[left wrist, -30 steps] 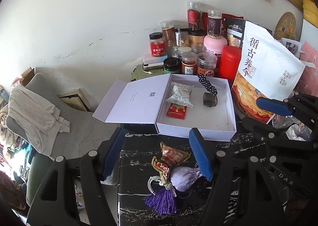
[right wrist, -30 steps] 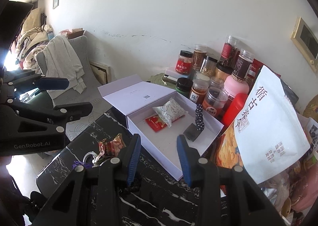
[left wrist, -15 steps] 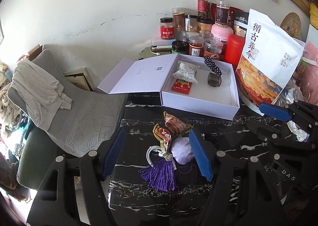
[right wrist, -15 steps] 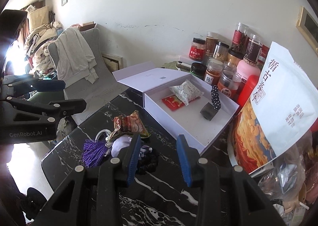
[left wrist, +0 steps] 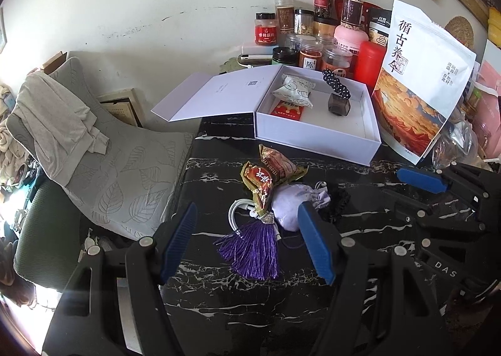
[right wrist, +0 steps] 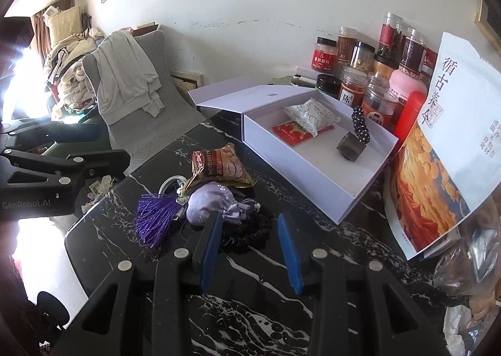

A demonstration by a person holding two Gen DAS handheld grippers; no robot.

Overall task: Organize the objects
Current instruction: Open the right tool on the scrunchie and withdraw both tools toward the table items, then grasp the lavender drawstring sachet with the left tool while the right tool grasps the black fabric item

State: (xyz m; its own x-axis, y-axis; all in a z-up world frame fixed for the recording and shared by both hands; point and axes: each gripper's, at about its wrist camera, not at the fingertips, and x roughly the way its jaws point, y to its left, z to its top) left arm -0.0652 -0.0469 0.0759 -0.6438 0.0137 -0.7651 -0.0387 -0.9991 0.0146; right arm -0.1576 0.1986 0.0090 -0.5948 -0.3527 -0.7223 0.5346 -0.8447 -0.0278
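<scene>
A small heap lies on the black marble table (left wrist: 219, 299): a red-gold snack packet (left wrist: 269, 171), a lilac pouch (left wrist: 291, 202), a purple tassel (left wrist: 253, 246), a white cable (left wrist: 233, 212) and a black scrunchie (right wrist: 250, 230). My left gripper (left wrist: 247, 243) hangs open just above the tassel, its blue pads on either side and touching nothing. My right gripper (right wrist: 250, 246) is open over the scrunchie, beside the pouch (right wrist: 213, 202). Behind the heap stands an open white box (left wrist: 313, 136) holding a white packet (left wrist: 294, 91), a red packet (left wrist: 288, 110) and a bead bracelet (left wrist: 336, 83) on a dark stand.
Several spice jars (left wrist: 310, 43) and a red canister (left wrist: 371, 58) crowd the wall behind the box. A large white pouch bag (left wrist: 422, 74) leans at the right. A grey chair with draped cloth (left wrist: 62, 111) stands off the table's left edge.
Both grippers have sunk toward the table and drawn closer to the heap. The box now sits higher and farther off in both views. Neither gripper's jaws have changed.
</scene>
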